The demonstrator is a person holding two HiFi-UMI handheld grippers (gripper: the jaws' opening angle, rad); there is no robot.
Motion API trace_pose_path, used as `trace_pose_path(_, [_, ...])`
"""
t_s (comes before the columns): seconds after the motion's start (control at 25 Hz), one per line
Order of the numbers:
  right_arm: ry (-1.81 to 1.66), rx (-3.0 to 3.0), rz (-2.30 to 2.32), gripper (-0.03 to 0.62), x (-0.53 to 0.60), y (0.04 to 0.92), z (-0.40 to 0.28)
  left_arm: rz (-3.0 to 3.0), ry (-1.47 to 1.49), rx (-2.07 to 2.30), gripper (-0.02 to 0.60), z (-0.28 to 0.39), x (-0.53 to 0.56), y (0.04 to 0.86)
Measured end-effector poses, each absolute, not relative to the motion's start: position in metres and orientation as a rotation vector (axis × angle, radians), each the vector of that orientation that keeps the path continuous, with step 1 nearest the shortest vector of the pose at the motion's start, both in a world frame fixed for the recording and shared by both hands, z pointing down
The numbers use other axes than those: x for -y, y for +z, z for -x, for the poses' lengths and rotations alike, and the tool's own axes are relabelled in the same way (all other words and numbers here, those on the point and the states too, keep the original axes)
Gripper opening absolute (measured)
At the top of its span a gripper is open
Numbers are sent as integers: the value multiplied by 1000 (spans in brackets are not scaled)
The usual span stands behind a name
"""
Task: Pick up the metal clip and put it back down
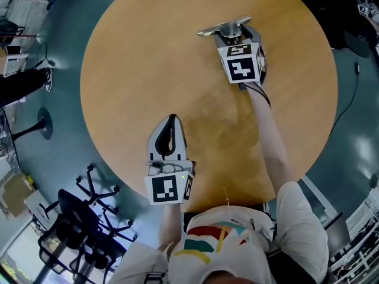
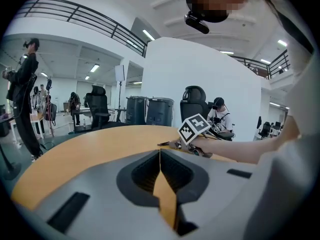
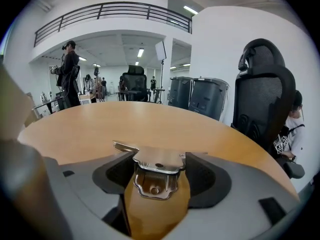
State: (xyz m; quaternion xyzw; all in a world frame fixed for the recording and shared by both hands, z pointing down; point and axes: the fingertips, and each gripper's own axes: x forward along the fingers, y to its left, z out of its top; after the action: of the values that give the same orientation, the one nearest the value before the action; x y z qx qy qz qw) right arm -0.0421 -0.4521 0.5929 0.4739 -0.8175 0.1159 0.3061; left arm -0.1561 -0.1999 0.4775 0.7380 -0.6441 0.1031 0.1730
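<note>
Currently in hand: the grasp, by my reading; the right gripper (image 1: 235, 35) has the metal clip (image 1: 225, 26) at its jaw tips, and the lift looks not yet begun or barely begun.
Clip location: upper centre of the head view, on the far part of the round wooden surface (image 1: 148, 52), its long flat lever pointing toward the frame's left.
Right jaws: in the right gripper view they stand one on each side of the clip's sprung body, with the dark pads against its edges. They appear closed on it, the shiny top plate bridging the gap between them.
Clip height: whether the clip has left the wood cannot be told, since the head view shows it low against the surface.
Left gripper (image 1: 172, 120): lower centre of the head view, near the surface's close edge and well apart from the clip.
Left jaws: closed tip to tip with nothing held; only bare wood shows through the slit.
Next move calls for: a steady, firm squeeze and a straight rise, because the smooth metal may slip or pivot between the pads. Then lower it level onto the wood before letting go.
Risk: the overhanging lever could tip the clip as it lifts.
</note>
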Motion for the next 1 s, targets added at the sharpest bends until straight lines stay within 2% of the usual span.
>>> trace_pose_path(0.24, [215,2230,-1277,302,434,548,48,-2077,269,1872,48,168,194,466])
trace_pose_path(0.48, [295,2427,-1331,300,377,457,39,-2152,194,1922,48,164,178,410])
trace_pose_path(0.52, [316,2466,-1359,254,364,438,33,-2168,187,1926,48,160,173,398])
trace_pose_path(0.56, [326,2501,-1400,90,352,417,25,-2184,180,1930,48,156,167,386])
trace_pose_path(0.6, [326,2535,-1437,14,338,395,19,-2198,169,1936,48,152,161,374])
trace_pose_path(0.76, [321,2641,-1467,14,268,333,0,-2186,53,1949,48,137,128,334])
trace_pose_path(1.0, [369,2793,-1384,14,185,288,2,-2299,-146,1995,48,112,117,254])
